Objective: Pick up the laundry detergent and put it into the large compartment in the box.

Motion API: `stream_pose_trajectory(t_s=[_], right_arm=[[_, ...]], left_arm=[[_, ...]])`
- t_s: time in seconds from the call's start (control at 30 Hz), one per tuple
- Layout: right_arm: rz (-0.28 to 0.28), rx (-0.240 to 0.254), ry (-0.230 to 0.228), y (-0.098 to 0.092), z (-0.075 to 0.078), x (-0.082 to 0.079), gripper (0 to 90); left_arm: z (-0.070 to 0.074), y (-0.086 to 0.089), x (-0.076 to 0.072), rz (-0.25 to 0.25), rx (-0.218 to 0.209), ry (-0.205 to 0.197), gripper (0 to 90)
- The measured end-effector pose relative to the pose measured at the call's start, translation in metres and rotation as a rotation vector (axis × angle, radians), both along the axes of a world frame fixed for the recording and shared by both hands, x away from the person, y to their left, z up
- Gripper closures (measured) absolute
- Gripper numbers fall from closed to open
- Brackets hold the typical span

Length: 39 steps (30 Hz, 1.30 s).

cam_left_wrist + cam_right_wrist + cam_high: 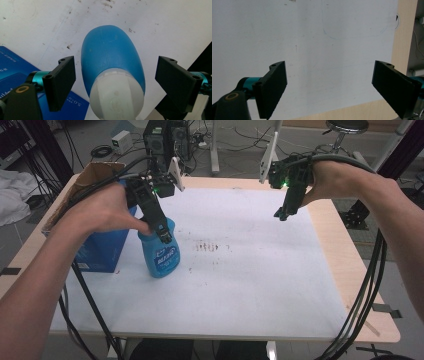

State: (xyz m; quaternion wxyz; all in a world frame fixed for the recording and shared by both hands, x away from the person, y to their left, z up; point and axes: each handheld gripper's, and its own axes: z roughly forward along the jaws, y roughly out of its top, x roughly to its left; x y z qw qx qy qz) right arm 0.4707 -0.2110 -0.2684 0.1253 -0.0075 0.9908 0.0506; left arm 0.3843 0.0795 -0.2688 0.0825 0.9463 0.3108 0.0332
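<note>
**Now: left gripper over blue bottle, right gripper hanging free**

Upright on the white sheet [250, 285] stands a blue bottle [161, 256] with a white cap [116, 96], just beside a blue box [102, 251] at the table's left edge. The left gripper [164, 234] comes down over the bottle's top; in the left gripper view its 2 jaws stand wide apart on either side of the cap, with clear gaps and no contact. The right gripper [283, 213] hangs in the air above the sheet's far right part, well apart from the bottle, jaws spread wide with nothing between them. Dark specks [206, 247] mark the sheet right of the bottle.
</note>
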Motion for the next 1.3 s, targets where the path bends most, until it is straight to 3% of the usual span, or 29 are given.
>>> stream_pose_trajectory(t_s=[0.8,1.3], right_arm=[[0.003,0.002,0.001,0.0019,0.0016,-0.0016,12.0],[0.005,0.005,-0.005,0.0035,0.0017,-0.0016,12.0]], left_arm=[[-0.0053,0.0017,-0.0003,-0.002,0.018,0.014,21.5],[-0.0089,0.0009,0.0029,0.002,0.015,0.021,29.7]])
